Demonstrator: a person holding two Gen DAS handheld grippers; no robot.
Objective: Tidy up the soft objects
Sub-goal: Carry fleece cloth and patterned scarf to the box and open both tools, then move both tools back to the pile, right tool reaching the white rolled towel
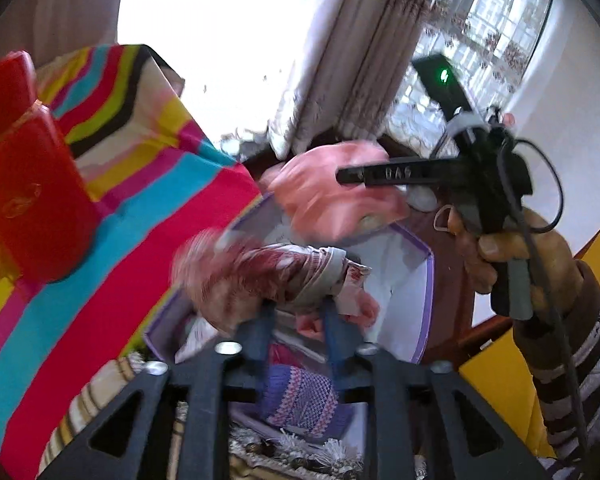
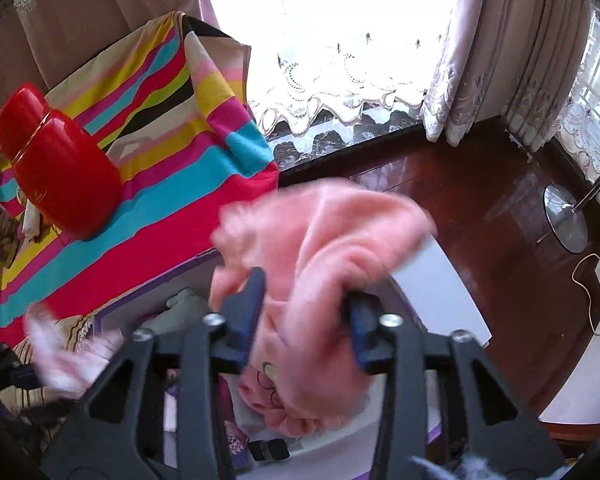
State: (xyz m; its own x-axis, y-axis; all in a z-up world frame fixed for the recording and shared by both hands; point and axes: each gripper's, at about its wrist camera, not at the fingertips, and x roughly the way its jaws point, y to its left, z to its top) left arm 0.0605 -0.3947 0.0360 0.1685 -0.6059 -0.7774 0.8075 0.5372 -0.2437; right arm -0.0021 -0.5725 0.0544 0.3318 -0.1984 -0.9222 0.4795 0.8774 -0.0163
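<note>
My left gripper (image 1: 298,312) is shut on a red and white patterned cloth (image 1: 260,276), held above a white box with purple edges (image 1: 408,280). A purple knitted piece (image 1: 300,400) lies in the box below. My right gripper (image 2: 306,300) is shut on a pink fluffy cloth (image 2: 324,240), held over the same box (image 2: 440,292). In the left wrist view the right gripper (image 1: 352,176) shows from the side with the pink cloth (image 1: 332,192) hanging from it. Both cloths are blurred.
A table with a bright striped cover (image 2: 172,152) stands to the left, with a red flask (image 2: 60,176) on it. Curtains (image 2: 484,52) and a window are behind. A dark wooden floor (image 2: 480,200) and a lamp base (image 2: 566,220) are to the right.
</note>
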